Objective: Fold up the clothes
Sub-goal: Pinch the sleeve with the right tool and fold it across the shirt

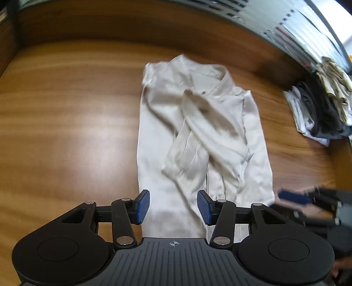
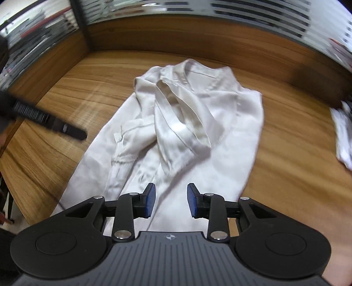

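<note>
A pale cream shirt (image 1: 198, 132) lies on the wooden table (image 1: 66, 121), collar at the far end, both sleeves folded across its front. My left gripper (image 1: 173, 206) hovers over the shirt's near hem, open, with only flat cloth showing below the gap. In the right wrist view the same shirt (image 2: 187, 123) fills the middle, and my right gripper (image 2: 171, 201) stands open above its lower part, nothing pinched. The right gripper's blue pad (image 1: 292, 197) shows blurred at the left wrist view's right edge. The left gripper's body (image 2: 50, 123) crosses the right wrist view's left side.
A heap of other clothes (image 1: 323, 105), white, dark grey and cream, sits at the table's far right; its white edge (image 2: 343, 136) shows in the right wrist view. A wooden back panel (image 2: 198, 35) and window blinds (image 2: 253, 13) rise behind the table.
</note>
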`<state>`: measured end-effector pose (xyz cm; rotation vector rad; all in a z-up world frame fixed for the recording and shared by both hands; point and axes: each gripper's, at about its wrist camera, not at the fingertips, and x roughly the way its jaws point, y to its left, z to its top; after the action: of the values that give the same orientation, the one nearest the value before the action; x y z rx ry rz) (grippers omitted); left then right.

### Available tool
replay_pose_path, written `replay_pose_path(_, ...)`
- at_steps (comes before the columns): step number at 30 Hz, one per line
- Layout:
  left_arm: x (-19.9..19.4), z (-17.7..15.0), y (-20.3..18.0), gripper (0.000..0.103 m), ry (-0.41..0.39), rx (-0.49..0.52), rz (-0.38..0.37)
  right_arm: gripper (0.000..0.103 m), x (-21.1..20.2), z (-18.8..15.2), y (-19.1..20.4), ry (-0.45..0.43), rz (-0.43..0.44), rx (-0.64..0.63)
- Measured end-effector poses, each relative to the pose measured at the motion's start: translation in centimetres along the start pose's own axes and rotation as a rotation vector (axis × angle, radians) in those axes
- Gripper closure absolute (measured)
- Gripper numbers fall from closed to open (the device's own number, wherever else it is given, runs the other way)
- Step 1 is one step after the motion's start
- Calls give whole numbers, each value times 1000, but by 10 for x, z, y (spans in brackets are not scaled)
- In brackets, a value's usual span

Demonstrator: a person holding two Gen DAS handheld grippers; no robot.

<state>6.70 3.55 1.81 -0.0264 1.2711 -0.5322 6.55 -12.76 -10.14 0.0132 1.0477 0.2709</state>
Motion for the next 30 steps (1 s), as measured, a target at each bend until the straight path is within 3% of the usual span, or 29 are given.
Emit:
replay_pose_path(7,2,-18,-7,51,-12,-48,18,61,29,46,-11,-15,20,-86)
replay_pose_path(11,5,-16,-9,51,-19,-54,25,50,45,78,-17,-37,8,-111)
replay_pose_path(18,11,3,-10,50,-19,7,44,45,79,121,-7,-62,8,-142)
replay_pose_path(22,22,14,-12,50,13,57,32,47,106,135,5,-66,-39,-210)
replay_pose_path(23,26,16,-13,50,23,71,31,55,113,136,5,-57,-51,-223)
replay_pose_path(24,28,17,-14,50,30,84,31,75,120,138,6,-48,-63,-235)
replay_pose_path(26,33,21,-14,50,41,104,27,103,121,139,1,-44,-62,-214)
replay_pose_path(30,40,26,-12,50,49,109,15,103,103,139,-15,-69,-65,-154)
